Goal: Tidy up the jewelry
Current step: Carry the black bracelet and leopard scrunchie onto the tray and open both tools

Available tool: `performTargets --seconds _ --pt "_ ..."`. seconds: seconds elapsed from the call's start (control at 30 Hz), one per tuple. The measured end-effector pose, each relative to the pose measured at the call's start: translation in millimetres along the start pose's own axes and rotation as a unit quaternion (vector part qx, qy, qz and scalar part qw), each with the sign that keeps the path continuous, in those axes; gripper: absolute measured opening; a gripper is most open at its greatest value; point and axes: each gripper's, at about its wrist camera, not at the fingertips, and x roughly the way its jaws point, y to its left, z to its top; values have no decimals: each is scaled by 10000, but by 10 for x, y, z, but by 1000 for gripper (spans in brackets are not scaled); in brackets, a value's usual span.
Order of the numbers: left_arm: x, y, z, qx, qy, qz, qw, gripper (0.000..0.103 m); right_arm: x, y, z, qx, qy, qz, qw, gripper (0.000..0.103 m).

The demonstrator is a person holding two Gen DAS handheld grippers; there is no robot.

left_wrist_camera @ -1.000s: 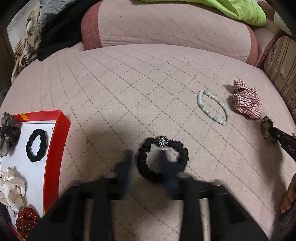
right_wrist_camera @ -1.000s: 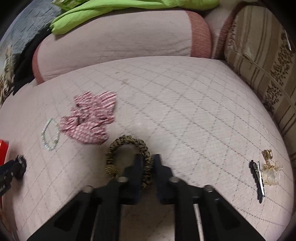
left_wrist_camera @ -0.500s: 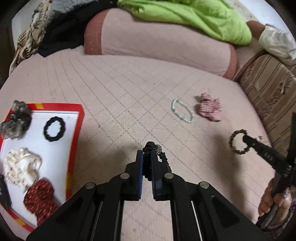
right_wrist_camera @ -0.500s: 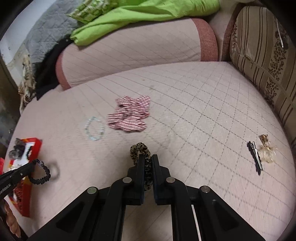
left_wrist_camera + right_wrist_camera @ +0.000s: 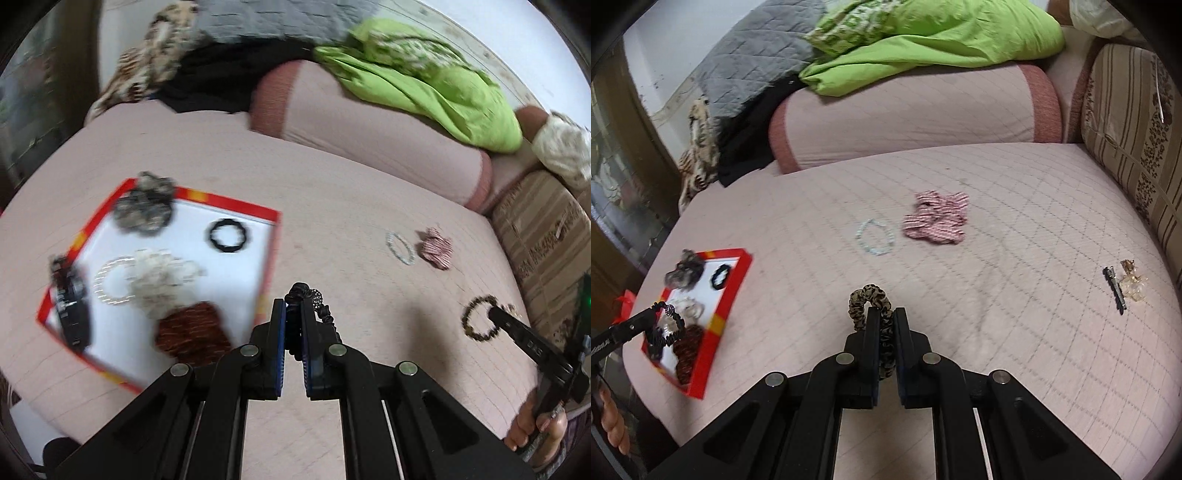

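L gripper (image 5: 294,314) sits at bottom centre of the left wrist view, angled down toward the bed (image 5: 351,206), jaws clamped on a black beaded scrunchie (image 5: 308,299) that hangs clear of the cover, just right of the red-rimmed tray (image 5: 229,201). R gripper (image 5: 886,325) sits at bottom centre of its own view, same downward tilt, jaws pinched on a leopard-print scrunchie (image 5: 866,299), also lifted off the cover. The person's fingers (image 5: 532,432) wrap the R handle at lower right of the left view.

Counts in the tray, left view: 1 grey scrunchie (image 5: 146,206) on the top rim, 1 black ring tie (image 5: 229,235), 1 cream scrunchie (image 5: 166,278), 1 pale bead bracelet (image 5: 110,282), 1 dark red scrunchie (image 5: 192,330), 1 dark item on the left edge, too blurred to name. Loose on the bed, right view: 1 pale bead bracelet (image 5: 875,237), 1 red-white check scrunchie (image 5: 936,218) just beside it, 1 black clip (image 5: 1114,286) touching 1 gold-clear piece (image 5: 1132,282) at far right.

Room: white tray floor is bare at upper right, around the black tie. Wide bare quilt in mid-frame btwn tray and bracelet. Bolster (image 5: 905,110) bounds the far side, striped cushion (image 5: 1130,129) the right; bed edge drops off just left of the tray.
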Motion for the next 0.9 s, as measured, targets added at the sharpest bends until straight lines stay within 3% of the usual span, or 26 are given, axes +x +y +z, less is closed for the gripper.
performTargets --seconds 0.2,0.4,0.9 --pt "-202 586 -34 -427 -143 469 9979 7 -87 314 -108 -190 47 249 9995 8" --pt "-251 1058 -121 -835 -71 621 9945 7 -58 751 -192 -577 195 487 9970 8" --pt "156 1392 -326 -1005 329 619 9925 7 400 1892 -133 -1291 762 1018 9834 8"
